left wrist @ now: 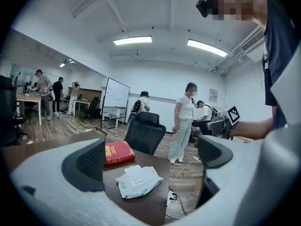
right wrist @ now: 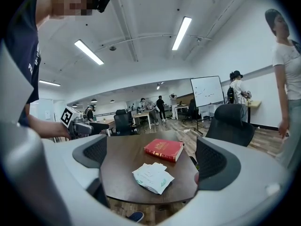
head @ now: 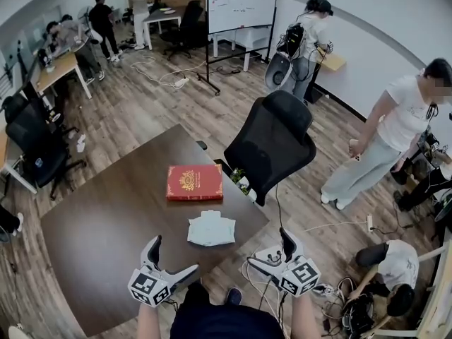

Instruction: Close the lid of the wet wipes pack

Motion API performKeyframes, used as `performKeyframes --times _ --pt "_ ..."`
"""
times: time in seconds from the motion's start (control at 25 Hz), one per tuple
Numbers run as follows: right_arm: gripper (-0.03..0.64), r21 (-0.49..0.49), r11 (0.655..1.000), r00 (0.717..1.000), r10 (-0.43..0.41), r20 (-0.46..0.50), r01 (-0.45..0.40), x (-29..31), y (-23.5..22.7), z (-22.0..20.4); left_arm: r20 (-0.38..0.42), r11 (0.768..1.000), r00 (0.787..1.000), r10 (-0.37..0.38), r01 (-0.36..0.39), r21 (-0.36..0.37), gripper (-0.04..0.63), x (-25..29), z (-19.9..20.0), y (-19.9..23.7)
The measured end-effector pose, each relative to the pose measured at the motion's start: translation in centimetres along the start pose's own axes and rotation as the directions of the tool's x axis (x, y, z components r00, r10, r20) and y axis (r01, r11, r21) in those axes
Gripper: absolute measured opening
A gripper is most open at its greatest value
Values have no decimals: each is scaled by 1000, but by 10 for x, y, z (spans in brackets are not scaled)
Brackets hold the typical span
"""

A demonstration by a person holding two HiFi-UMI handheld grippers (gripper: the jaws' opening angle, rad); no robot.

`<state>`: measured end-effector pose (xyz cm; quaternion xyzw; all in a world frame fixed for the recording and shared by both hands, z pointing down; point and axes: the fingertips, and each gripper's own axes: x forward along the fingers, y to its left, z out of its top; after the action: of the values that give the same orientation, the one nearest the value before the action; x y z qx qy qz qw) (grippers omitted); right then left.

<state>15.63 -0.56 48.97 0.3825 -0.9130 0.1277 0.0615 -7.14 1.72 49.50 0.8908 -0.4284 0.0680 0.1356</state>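
Apparently untouched, wipes pack (head: 210,229) on table (head: 106,246).

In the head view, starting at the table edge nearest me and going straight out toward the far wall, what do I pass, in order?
wet wipes pack → red book → whiteboard
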Motion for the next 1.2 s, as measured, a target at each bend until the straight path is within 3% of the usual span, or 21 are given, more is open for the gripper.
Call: performKeyframes --times 0.64,1.08,1.2 --pt "603 2 999 996 46 -73 -46 78 -5 -10 -86 996 993 -82 81 -26 600 49 -33 45" --pt "601 29 996 987 84 -134 -81 103 -2 -29 -225 988 963 -152 146 -42 595 90 -85 52" --pt "601 35 995 986 92 -140 -88 108 -1 -35 -267 986 950 -163 165 -13 595 103 -102 53"
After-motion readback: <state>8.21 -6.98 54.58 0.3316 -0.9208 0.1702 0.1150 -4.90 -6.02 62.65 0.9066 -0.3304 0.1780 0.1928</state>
